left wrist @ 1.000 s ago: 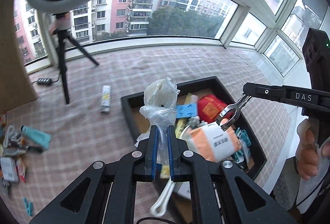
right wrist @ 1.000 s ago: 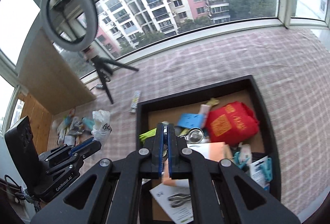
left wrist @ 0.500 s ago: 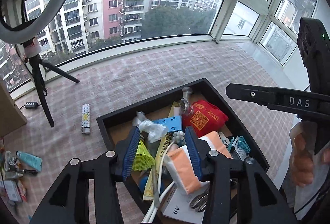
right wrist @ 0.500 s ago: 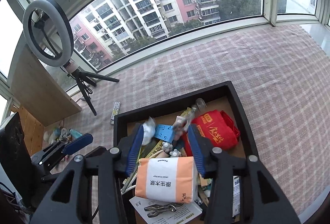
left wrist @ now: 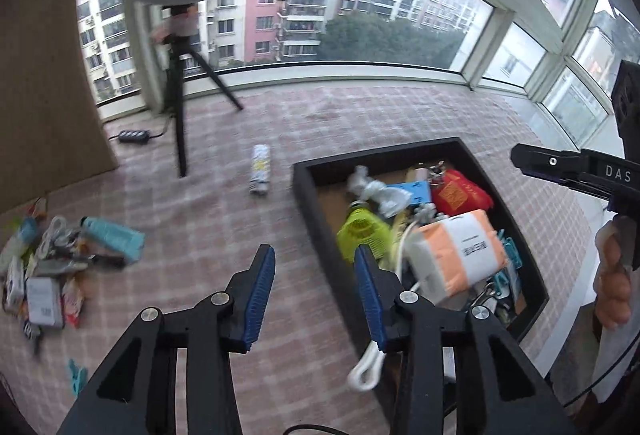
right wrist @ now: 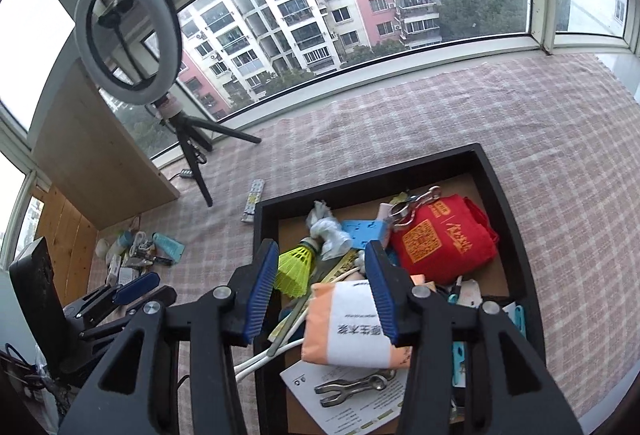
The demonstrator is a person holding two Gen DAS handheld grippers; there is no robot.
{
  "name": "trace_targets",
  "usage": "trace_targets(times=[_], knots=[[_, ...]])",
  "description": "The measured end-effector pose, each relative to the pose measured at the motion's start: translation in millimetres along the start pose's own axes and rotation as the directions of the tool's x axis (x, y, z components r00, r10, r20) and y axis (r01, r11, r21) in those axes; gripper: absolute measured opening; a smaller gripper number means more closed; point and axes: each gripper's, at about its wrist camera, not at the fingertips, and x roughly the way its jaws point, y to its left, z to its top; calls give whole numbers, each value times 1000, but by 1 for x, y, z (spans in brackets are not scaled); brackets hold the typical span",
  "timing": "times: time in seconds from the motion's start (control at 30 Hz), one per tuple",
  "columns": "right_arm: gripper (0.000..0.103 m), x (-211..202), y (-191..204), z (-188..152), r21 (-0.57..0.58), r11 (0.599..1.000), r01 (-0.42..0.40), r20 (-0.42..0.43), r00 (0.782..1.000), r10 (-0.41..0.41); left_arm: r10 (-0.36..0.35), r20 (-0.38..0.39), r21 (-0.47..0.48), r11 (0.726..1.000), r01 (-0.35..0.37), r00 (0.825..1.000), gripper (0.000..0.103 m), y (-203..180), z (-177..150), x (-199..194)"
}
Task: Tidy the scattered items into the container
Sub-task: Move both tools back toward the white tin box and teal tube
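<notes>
A black tray (left wrist: pixel 304 195) (right wrist: pixel 258 235) on the checked cloth holds a crumpled plastic bag (left wrist: pixel 378 193) (right wrist: pixel 330 231), a yellow shuttlecock (left wrist: pixel 362 235) (right wrist: pixel 294 267), a red pouch (right wrist: pixel 444 241), an orange-white pack (left wrist: pixel 456 255) (right wrist: pixel 352 327) and more. My left gripper (left wrist: pixel 316 293) is open and empty, above the cloth at the tray's left wall. My right gripper (right wrist: pixel 322 285) is open and empty over the tray. A pile of scattered items (left wrist: pixel 48 267) (right wrist: pixel 136 255) lies far left, with a teal tube (left wrist: pixel 114 237). A small striped packet (left wrist: pixel 260 169) (right wrist: pixel 253 201) lies left of the tray.
A ring light on a tripod (left wrist: pixel 180 107) (right wrist: pixel 188 151) stands at the back left near a power strip (left wrist: pixel 134 135). A wooden board (left wrist: pixel 44 75) leans at the left. A teal clip (left wrist: pixel 78 377) lies near the front left. Windows curve around the back.
Both grippers went from shut to open: the left dropped the plastic bag into the tray, the right let go of its item. The left gripper has since swung left, off the tray.
</notes>
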Motion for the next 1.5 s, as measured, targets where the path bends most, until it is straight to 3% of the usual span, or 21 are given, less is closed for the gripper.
trace_targets(times=[0.23, 0.5, 0.6, 0.8, 1.0, 1.17, 1.43, 1.5], knots=[[44, 16, 55, -24, -86, 996, -19, -31, 999, 16, 79, -7, -80, 994, -79, 997, 38, 71, -39, -26], [47, 53, 143, -47, -208, 976, -69, -90, 995, 51, 180, -38, -176, 967, -183, 983, 41, 168, -79, -51], [53, 70, 182, -55, -282, 955, -89, -116, 992, 58, 216, -51, -208, 953, -222, 975, 42, 203, -88, -56], [58, 108, 252, -60, -435, 892, -125, -168, 984, 56, 271, -81, -255, 924, -283, 959, 48, 259, -99, -54], [58, 158, 304, -50, -550, 822, -146, -213, 977, 30, 293, -111, -276, 909, -313, 950, 48, 293, -102, -37], [58, 208, 330, -38, -585, 788, -190, -275, 961, 27, 294, -143, -292, 900, -324, 945, 48, 315, -100, -19], [58, 274, 350, -37, -623, 746, -234, -353, 936, -1, 303, -180, -211, 917, -338, 936, 61, 314, -93, 14], [59, 283, 353, -38, -630, 738, -243, -360, 933, 0, 304, -180, -201, 920, -338, 935, 70, 314, -90, 18]])
